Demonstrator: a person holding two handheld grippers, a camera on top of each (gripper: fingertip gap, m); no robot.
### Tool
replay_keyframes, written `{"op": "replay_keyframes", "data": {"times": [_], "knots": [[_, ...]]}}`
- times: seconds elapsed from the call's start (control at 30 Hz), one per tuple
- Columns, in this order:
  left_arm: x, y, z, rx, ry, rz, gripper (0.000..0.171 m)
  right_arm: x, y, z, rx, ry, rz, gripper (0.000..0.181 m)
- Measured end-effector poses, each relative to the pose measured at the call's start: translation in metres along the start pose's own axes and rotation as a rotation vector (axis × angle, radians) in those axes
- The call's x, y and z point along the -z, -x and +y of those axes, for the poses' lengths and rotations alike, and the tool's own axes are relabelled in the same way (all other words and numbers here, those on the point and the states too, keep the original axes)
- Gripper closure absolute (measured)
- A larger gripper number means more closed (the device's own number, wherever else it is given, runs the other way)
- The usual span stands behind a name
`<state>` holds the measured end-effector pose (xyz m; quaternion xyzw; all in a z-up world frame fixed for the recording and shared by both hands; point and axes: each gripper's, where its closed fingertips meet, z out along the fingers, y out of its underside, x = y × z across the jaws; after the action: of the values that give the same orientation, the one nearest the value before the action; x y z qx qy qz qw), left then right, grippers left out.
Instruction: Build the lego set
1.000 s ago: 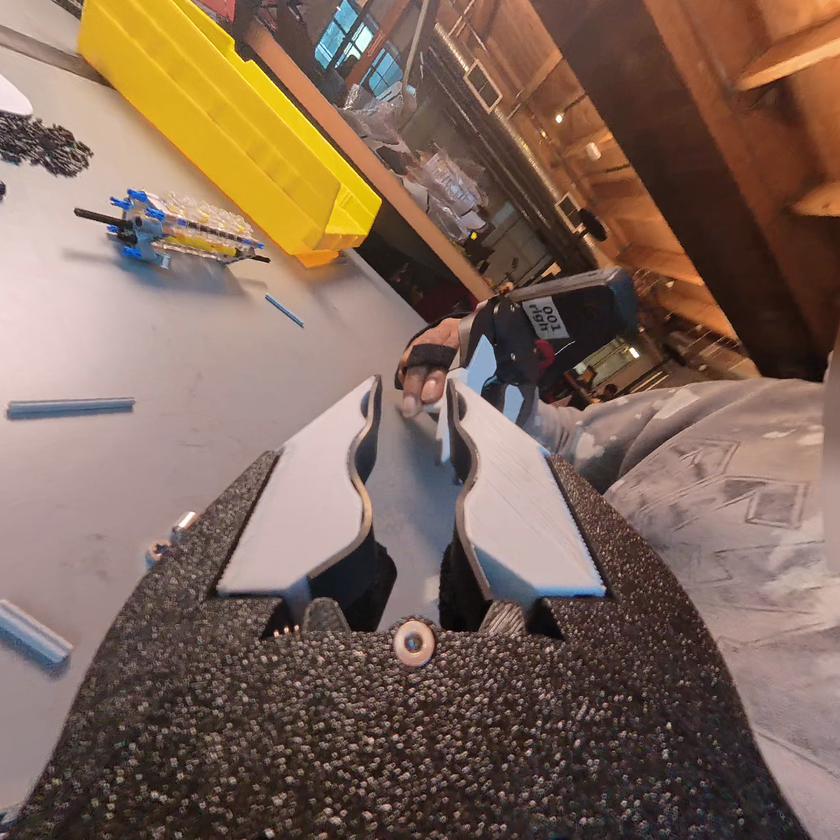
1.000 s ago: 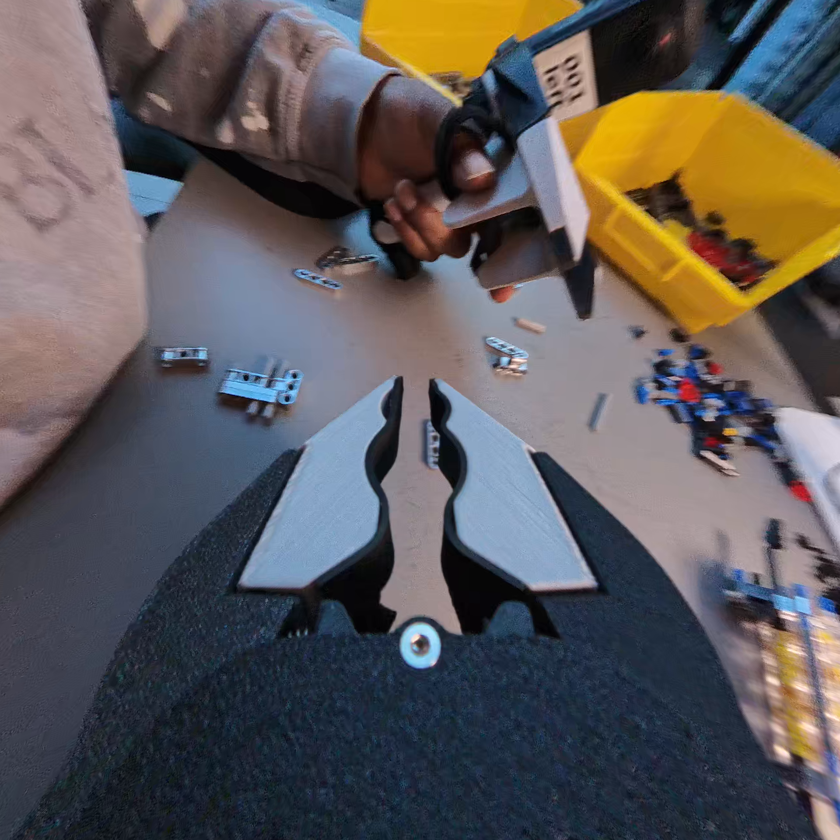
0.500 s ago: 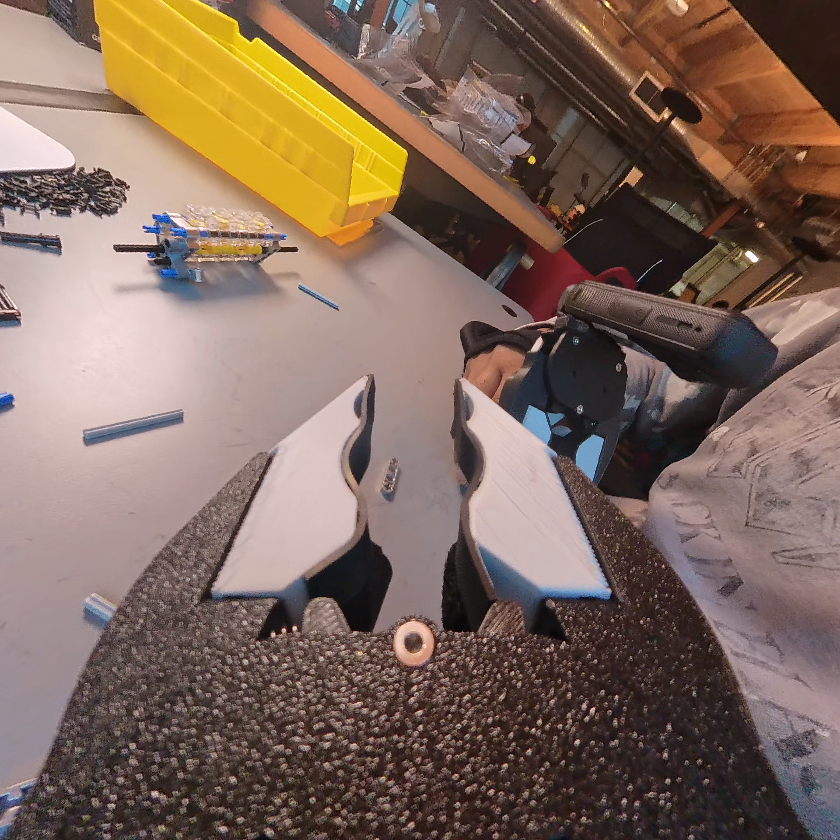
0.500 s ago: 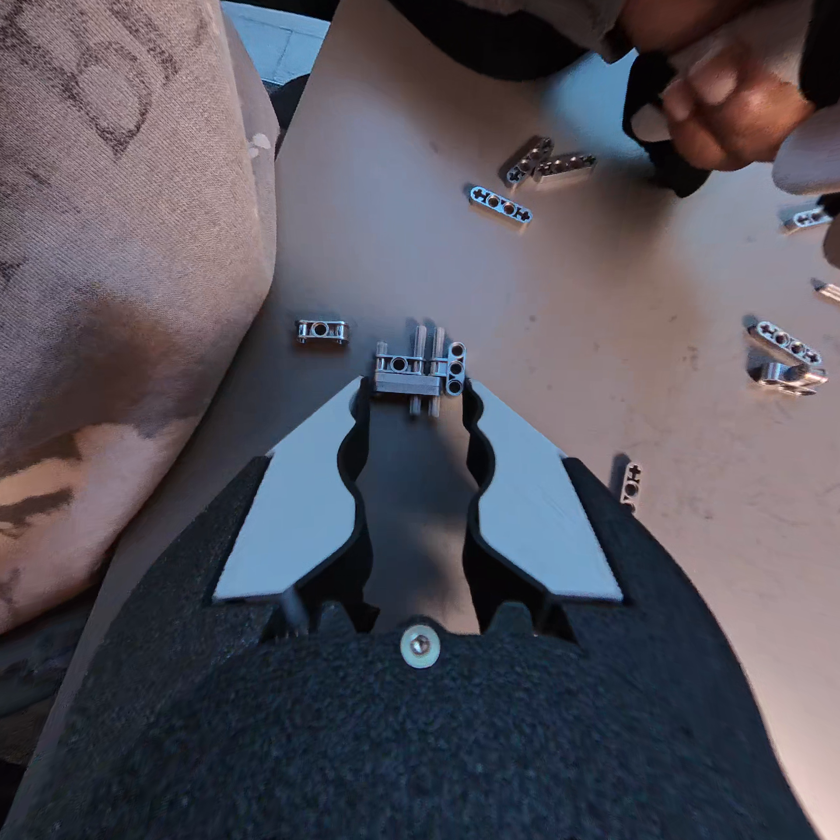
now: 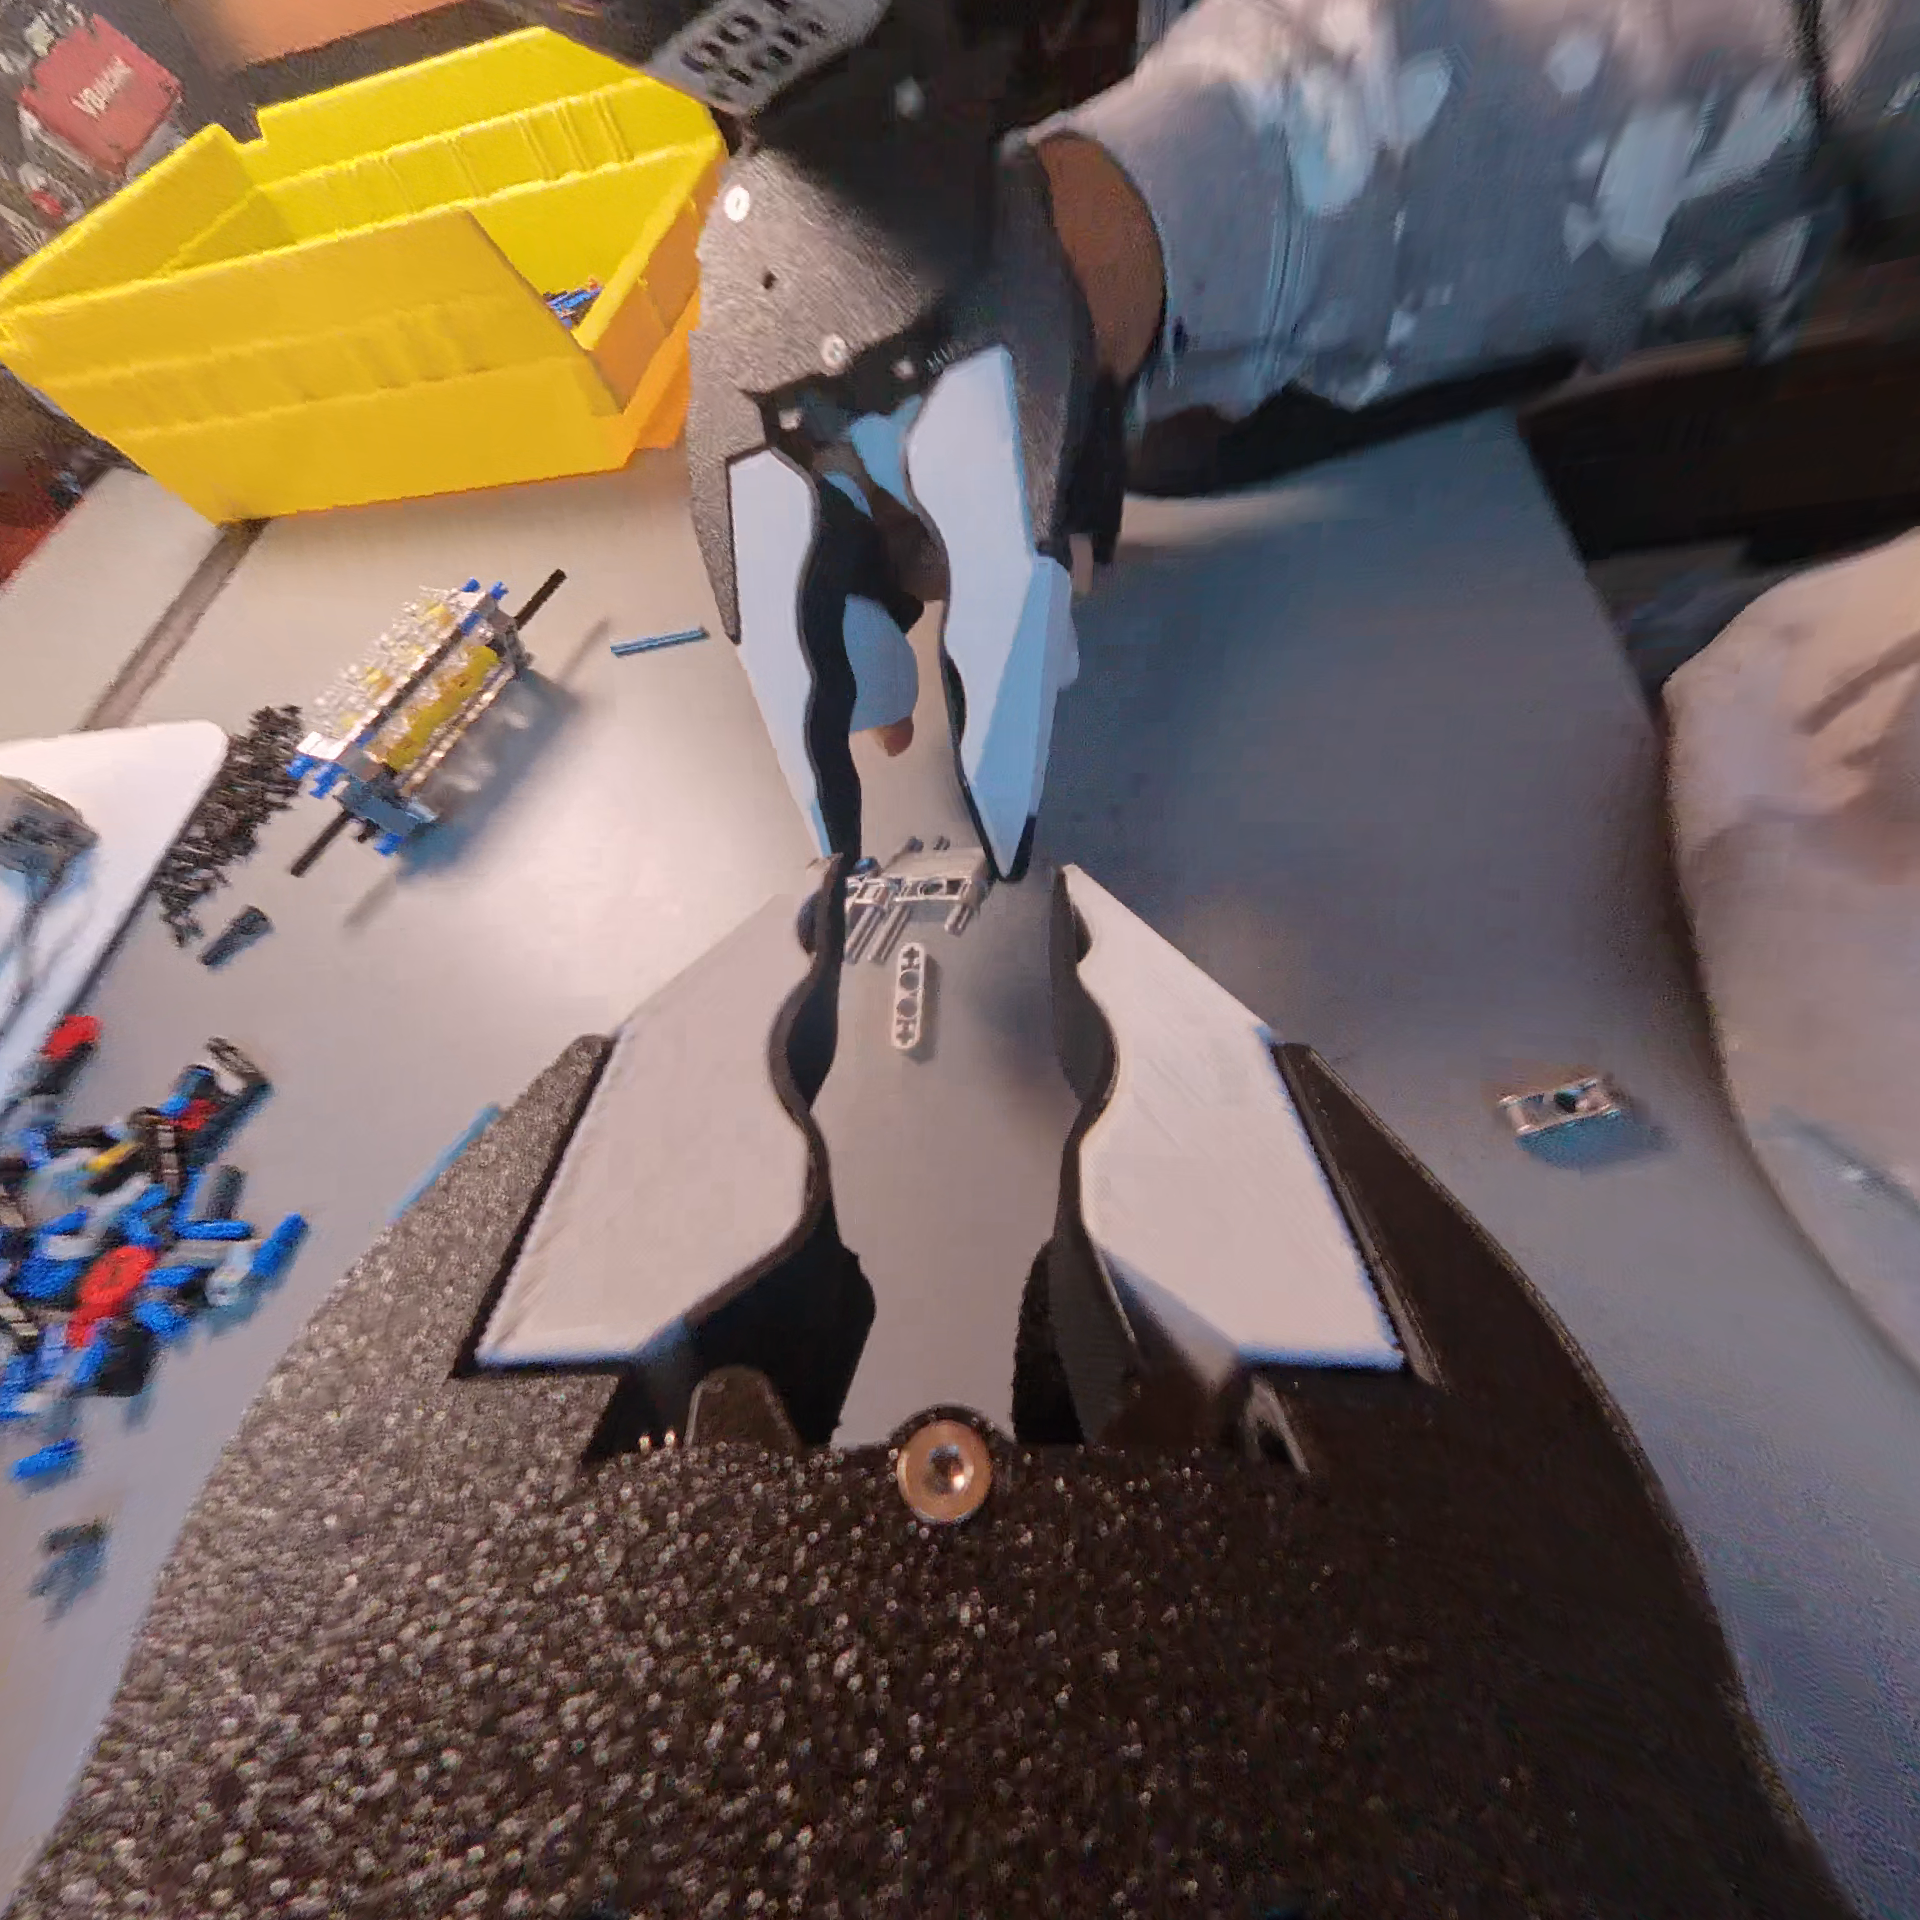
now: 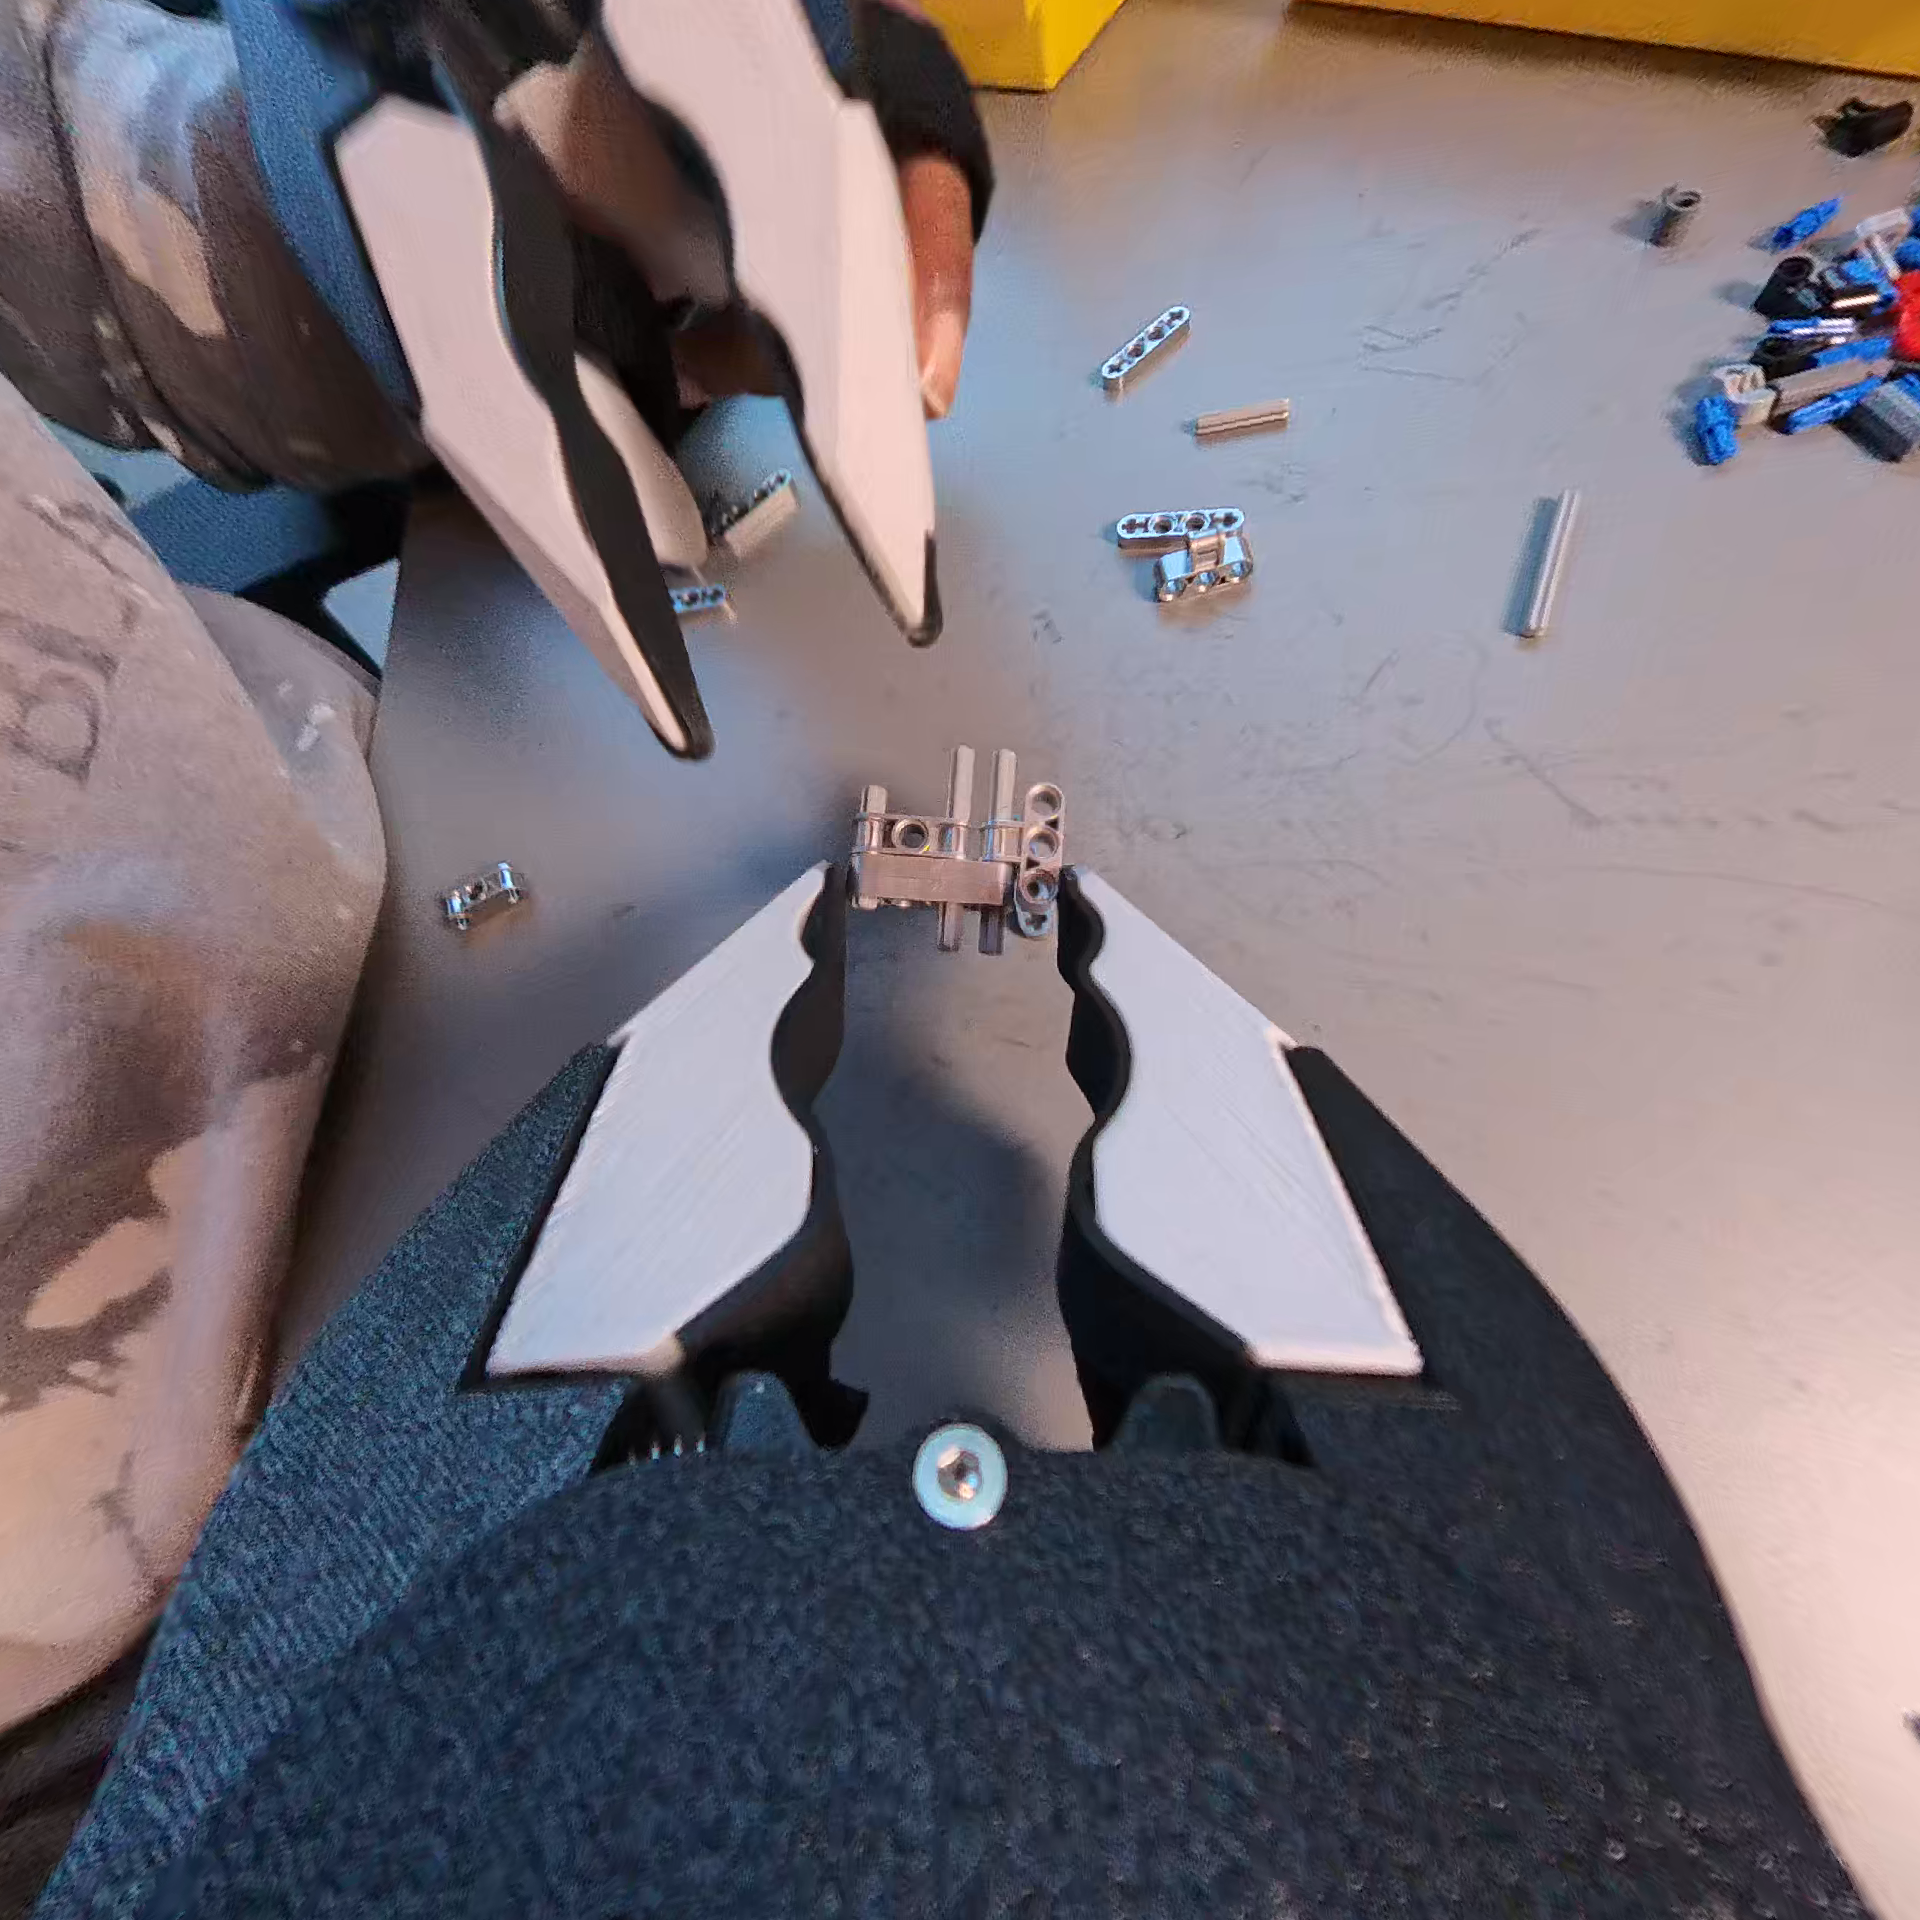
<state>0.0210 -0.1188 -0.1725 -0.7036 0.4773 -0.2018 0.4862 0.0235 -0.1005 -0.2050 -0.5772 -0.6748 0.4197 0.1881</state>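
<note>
Two grippers are held over a grey table (image 6: 1455,935).

The right gripper (image 6: 943,904) is spread apart around a small grey brick piece (image 6: 961,847). The left gripper (image 5: 940,894) is also spread apart, just beside the piece.

Both wrist cameras look steeply down at the table (image 6: 1455,935) from close range, facing each other across the grey brick assembly (image 6: 956,862) (image 5: 909,899), which both views share.

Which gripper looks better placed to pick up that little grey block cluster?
Probably the right gripper: its open jaws already flank the grey block cluster. The left gripper is open too, but farther back.
</note>
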Motion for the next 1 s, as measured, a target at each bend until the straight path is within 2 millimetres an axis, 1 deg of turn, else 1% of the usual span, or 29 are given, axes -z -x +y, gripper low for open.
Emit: {"op": "replay_keyframes", "data": {"times": [0.1,0.17,0.2,0.23,0.33,0.37,0.4,0.47,0.53,0.6,0.67,0.7,0.77,0.83,0.87,0.93,1.0], "knots": [[-0.01,-0.001,0.013,-0.198,0.11,-0.094,0.139,0.0,0.002,-0.004,-0.091,-0.041,-0.043,0.143],[-0.015,-0.002,0.02,-0.299,0.17,-0.133,0.145,-0.002,0.006,-0.006,-0.131,-0.05,-0.075,0.143],[-0.017,-0.002,0.022,-0.338,0.191,-0.147,0.151,-0.004,0.008,-0.007,-0.15,-0.057,-0.096,0.143],[-0.018,0.0,0.024,-0.364,0.208,-0.169,0.158,-0.005,0.011,-0.008,-0.169,-0.062,-0.114,0.143],[-0.018,0.004,0.024,-0.398,0.22,-0.201,0.161,-0.005,0.012,-0.012,-0.195,-0.083,-0.129,0.143],[-0.016,0.006,0.021,-0.386,0.2,-0.21,0.166,-0.002,0.013,-0.016,-0.194,-0.114,-0.14,0.15],[-0.014,0.007,0.017,-0.348,0.166,-0.204,0.166,0.004,0.016,-0.024,-0.185,-0.174,-0.167,0.159],[-0.009,0.007,0.003,-0.166,0.034,-0.136,0.166,0.018,0.018,-0.04,-0.136,-0.278,-0.185,0.152],[0.002,0.01,-0.019,0.072,-0.147,-0.039,0.166,0.026,0.018,-0.044,-0.009,-0.315,-0.139,0.145],[0.015,0.02,-0.037,0.302,-0.321,0.055,0.166,0.03,0.018,-0.047,0.069,-0.347,-0.109,0.144],[0.025,0.03,-0.048,0.49,-0.464,0.136,0.166,0.035,0.018,-0.056,0.064,-0.424,-0.117,0.151],[0.029,0.034,-0.05,0.554,-0.515,0.163,0.166,0.038,0.019,-0.063,0.052,-0.467,-0.127,0.156],[0.032,0.039,-0.054,0.631,-0.583,0.205,0.166,0.039,0.016,-0.073,0.033,-0.52,-0.113,0.16],[0.032,0.04,-0.057,0.65,-0.612,0.217,0.166,0.039,0.016,-0.081,0.024,-0.551,-0.116,0.16],[0.031,0.04,-0.058,0.65,-0.617,0.219,0.166,0.037,0.016,-0.083,0.014,-0.554,-0.118,0.161],[0.029,0.038,-0.058,0.637,-0.61,0.221,0.166,0.036,0.016,-0.086,0.013,-0.564,-0.122,0.174],[0.027,0.037,-0.055,0.615,-0.572,0.21,0.166,0.035,0.015,-0.083,-0.003,-0.541,-0.126,0.175]]}}
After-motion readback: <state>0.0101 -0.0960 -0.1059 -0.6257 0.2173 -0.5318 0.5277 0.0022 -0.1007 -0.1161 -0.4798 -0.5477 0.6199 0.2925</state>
